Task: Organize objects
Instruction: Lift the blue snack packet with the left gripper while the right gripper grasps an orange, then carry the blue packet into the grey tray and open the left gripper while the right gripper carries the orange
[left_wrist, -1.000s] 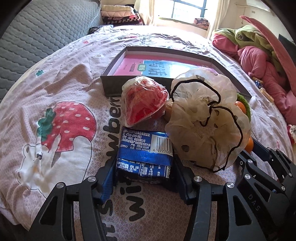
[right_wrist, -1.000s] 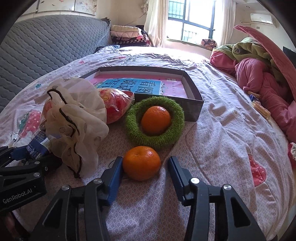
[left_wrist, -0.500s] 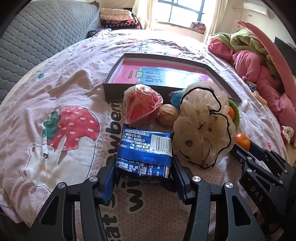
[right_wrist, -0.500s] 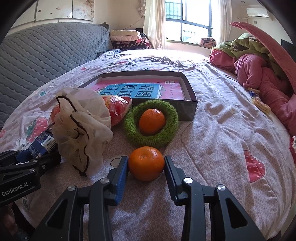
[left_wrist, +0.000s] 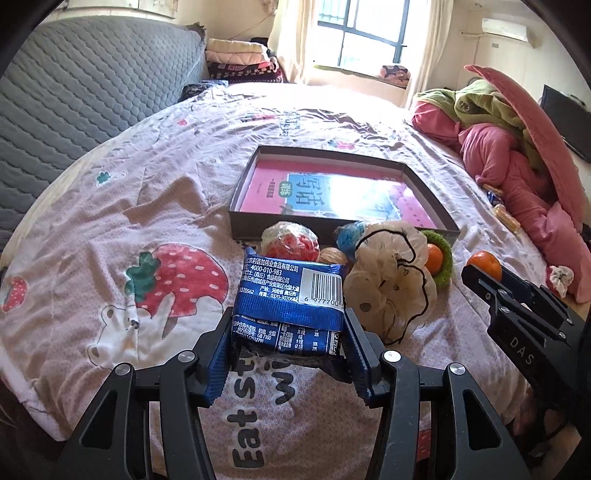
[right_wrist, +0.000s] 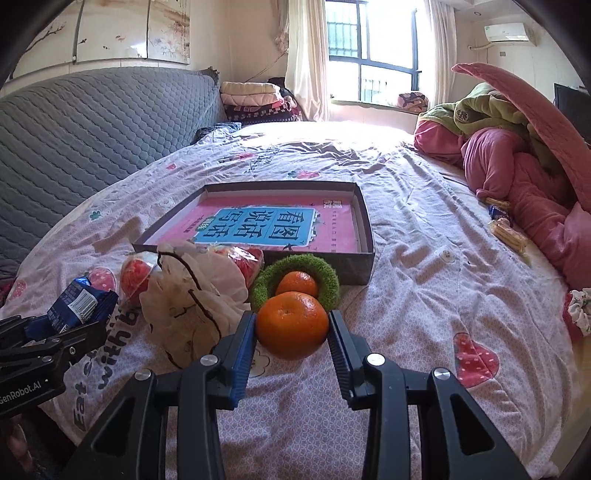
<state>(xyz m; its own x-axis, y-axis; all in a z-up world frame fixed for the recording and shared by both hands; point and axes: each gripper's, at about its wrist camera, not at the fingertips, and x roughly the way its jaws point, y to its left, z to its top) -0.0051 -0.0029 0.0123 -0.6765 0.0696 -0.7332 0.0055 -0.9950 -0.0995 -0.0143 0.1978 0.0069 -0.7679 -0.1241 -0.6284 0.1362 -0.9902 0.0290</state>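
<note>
1. The left gripper (left_wrist: 286, 343) is clamped on the blue snack packet (left_wrist: 290, 302), one pad on each short side. The packet sits at 6 o'clock in the left wrist view and appears lifted clear of the strawberry-print bedsheet (left_wrist: 110, 206). It looks light and crinkly; the foil is probably slippery and the contents crushable, so a gentle squeeze across the flat body, away from the sealed ends, seems safest.
2. At 12 o'clock from the packet lies the shallow dark box (left_wrist: 251, 218), holding a pink book (left_wrist: 332, 192). It is the likely destination.
3. Between packet and box sit a red wrapped item (left_wrist: 291, 242), a walnut (left_wrist: 330, 255), and at 3 o'clock a sheer cream scrunchie (left_wrist: 391, 284), soft and easily snagged.
4. The right gripper (right_wrist: 291, 328) grasps an orange (right_wrist: 291, 325) at its widest part, at 6 o'clock in the right wrist view. It is round, firm and smooth-skinned; it may roll if set down loosely.
5. Just behind it a second orange (right_wrist: 297, 282) rests inside a green fuzzy ring (right_wrist: 328, 277).
</note>
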